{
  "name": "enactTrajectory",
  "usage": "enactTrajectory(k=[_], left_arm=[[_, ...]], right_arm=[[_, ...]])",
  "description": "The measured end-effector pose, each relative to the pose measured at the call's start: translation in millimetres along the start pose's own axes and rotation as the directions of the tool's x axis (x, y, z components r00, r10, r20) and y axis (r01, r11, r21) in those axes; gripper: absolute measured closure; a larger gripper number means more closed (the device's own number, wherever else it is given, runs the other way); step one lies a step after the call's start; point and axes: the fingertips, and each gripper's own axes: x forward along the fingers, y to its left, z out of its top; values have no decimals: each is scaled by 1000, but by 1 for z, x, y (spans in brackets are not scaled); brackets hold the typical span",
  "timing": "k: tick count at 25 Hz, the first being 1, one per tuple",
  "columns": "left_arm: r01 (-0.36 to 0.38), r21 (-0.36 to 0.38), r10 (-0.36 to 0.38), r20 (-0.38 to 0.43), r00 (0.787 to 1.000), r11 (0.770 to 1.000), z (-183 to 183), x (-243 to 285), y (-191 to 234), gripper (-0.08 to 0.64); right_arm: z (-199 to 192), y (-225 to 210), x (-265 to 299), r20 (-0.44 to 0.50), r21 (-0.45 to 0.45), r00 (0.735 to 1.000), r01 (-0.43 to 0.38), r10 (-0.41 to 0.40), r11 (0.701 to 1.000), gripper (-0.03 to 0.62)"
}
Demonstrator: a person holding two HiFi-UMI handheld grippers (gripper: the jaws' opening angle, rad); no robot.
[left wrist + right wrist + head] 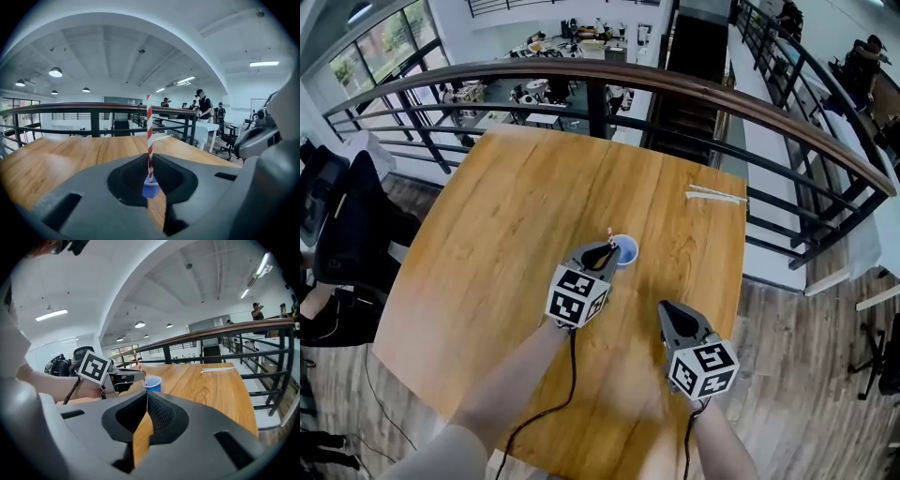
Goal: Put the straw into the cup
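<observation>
Left side: we see the left gripper (609, 246) pinching the red-and-white striped straw (149, 126) low on its length, with the straw upright. The straw's lower end sits at the mouth of the small blue cup (625, 251); we can't tell how deep it goes. The cup stands upright on the wooden desk (516, 216), roughly mid-desk, right at the left gripper's tips.

Further right, the right gripper (668, 309) hangs over the near part of the desk, apart from the cup and pointing toward it. We read its jaws as pressed together at the tips with nothing between them; only desk shows through the gap lower down.

Far right, by the desk edge next to the railing (750, 108), white paper strips (715, 195) lie flat, well apart from both grippers.
</observation>
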Motion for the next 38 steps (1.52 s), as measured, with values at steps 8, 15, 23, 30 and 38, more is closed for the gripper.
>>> enactTrajectory(k=[8,15,23,30,38], left_arm=[[-4,-35,3,-11,1000,999,5,-20,-2,421],[-37,14,36,28,999,999,52,-73,-6,385],[-67,4,65,134,989,998,134,-175,-22,385],[-125,76,101,271,957,989,212,-264,-61,430],[-243,181,157,391,907,953,247,-359,-116,512]], right_arm=[[6,13,-4,2,-1,1000,-30,30,1000,571],[50,31,-19,38,0,999,-38,38,999,571],[129,66,-74,140,-25,990,-28,31,999,571],[187,107,-141,231,-103,972,-14,38,995,571],[223,168,-225,314,-173,944,-46,99,984,571]])
